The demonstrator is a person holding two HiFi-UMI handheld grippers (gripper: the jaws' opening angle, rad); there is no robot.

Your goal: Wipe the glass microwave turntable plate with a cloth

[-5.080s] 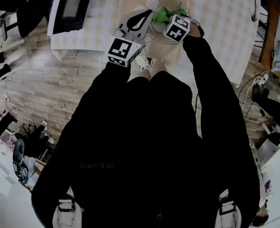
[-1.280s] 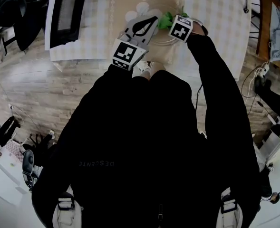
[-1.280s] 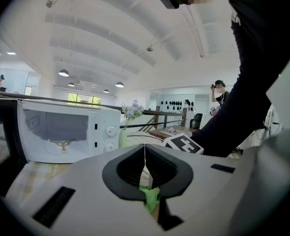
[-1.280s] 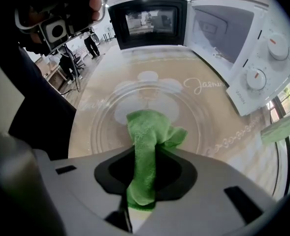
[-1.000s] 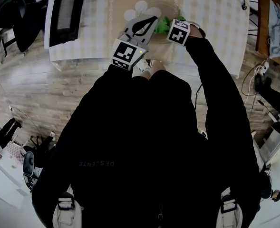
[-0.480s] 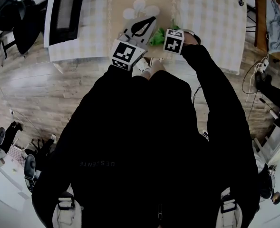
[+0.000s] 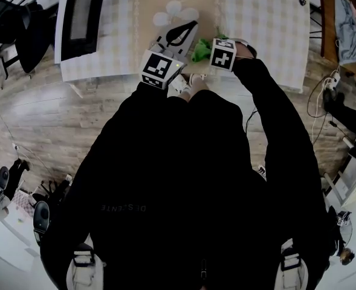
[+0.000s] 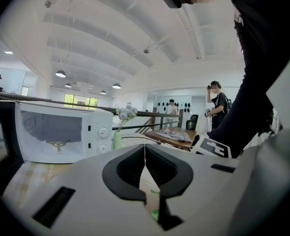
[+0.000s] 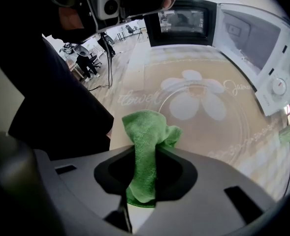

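Note:
The clear glass turntable plate lies flat on the beige flower-print runner, its rim a faint ring around the white flower. My right gripper is shut on a green cloth that bunches out past the jaws, hanging at the plate's near edge. In the head view the green cloth shows just left of the right gripper's marker cube. My left gripper points over the runner with its jaws shut tip to tip. Whether they nip the plate's rim I cannot tell.
A white microwave stands open at the table's far left, door swung out. A small vase of flowers sits beside it. The table's front edge lies close to my body. People stand in the room behind.
My right gripper has drawn the green cloth back across the plate toward the table's near edge. The left gripper has kept its place.

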